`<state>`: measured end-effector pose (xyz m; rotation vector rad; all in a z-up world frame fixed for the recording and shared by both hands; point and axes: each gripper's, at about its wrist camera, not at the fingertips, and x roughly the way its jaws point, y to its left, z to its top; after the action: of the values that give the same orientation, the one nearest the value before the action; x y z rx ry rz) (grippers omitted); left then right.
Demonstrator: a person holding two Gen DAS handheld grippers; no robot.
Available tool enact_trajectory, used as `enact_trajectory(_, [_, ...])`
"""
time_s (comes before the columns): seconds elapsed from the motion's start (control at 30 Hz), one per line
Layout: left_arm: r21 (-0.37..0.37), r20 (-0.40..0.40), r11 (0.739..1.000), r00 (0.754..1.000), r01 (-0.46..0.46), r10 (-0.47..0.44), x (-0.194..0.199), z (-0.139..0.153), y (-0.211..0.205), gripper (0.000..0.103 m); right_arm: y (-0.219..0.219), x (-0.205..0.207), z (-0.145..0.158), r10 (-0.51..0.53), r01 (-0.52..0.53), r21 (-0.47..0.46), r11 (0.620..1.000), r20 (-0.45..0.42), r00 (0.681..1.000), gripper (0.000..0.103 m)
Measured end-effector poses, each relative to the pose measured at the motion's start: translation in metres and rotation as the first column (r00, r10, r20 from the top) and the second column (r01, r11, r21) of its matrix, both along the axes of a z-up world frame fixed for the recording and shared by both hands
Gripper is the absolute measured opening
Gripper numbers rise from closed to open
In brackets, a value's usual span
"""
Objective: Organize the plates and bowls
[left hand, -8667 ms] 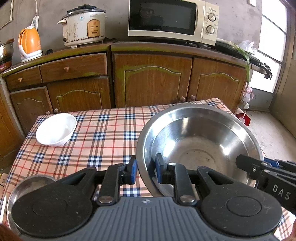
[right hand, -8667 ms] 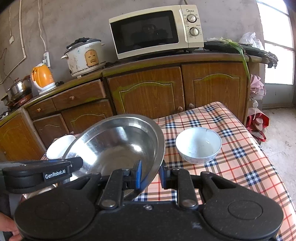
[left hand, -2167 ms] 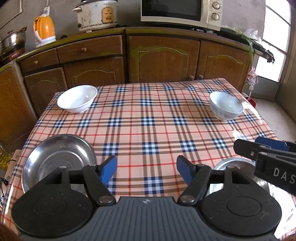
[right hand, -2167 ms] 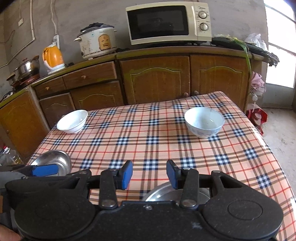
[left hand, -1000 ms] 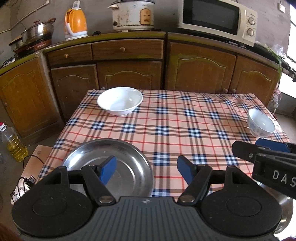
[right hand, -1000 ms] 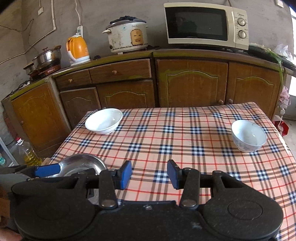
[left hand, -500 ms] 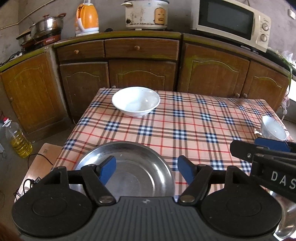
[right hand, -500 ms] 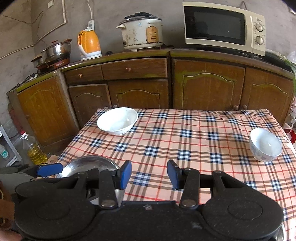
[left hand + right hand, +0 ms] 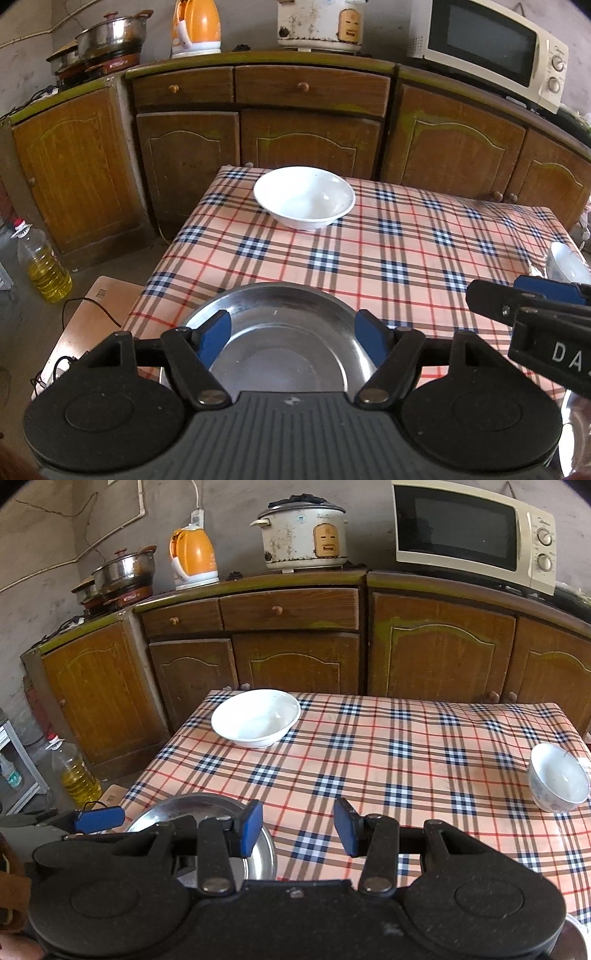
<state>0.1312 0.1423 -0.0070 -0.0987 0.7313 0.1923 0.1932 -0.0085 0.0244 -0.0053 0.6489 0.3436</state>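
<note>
A steel plate [image 9: 280,332] lies at the near left corner of the checked table [image 9: 406,240]. My left gripper [image 9: 293,332] hangs open just above it, nothing between its blue pads. In the right wrist view the same steel plate [image 9: 207,808] shows at lower left, and my right gripper [image 9: 297,829] is open over bare cloth beside it. A wide white bowl [image 9: 304,195] [image 9: 256,716] sits at the far left of the table. A smaller white bowl [image 9: 558,777] [image 9: 567,262] stands at the right edge. The rim of a big steel bowl [image 9: 576,435] peeks in at lower right.
Brown cabinets [image 9: 295,657] run behind the table, carrying a microwave [image 9: 472,531], a rice cooker [image 9: 303,531], an orange kettle [image 9: 194,555] and pots [image 9: 122,572]. An oil bottle [image 9: 44,269] and a board with a cable [image 9: 92,314] lie on the floor left of the table.
Both grippers have swung left along the table's near edge. The steel plate now lies under the left gripper, and the small white bowl has slid to the right edge of both views.
</note>
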Motion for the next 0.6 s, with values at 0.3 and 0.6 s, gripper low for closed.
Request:
enact_trajectory(0.3, [0.002,-0.004,1.0,1.0,-0.015,0.015,0.011,-0.002,0.013,0.075,0.017,0.015,-0.005,0.016,-0.016,-0.003,1.0,-0.005,1.0,0.053])
enact_trajectory(0.6, [0.007,-0.019,1.0,0.999,-0.026,0.026,0.023,-0.008,0.023,0.076,0.029,0.03,-0.013,0.028,-0.028,-0.001,1.0,-0.018,0.999,0.053])
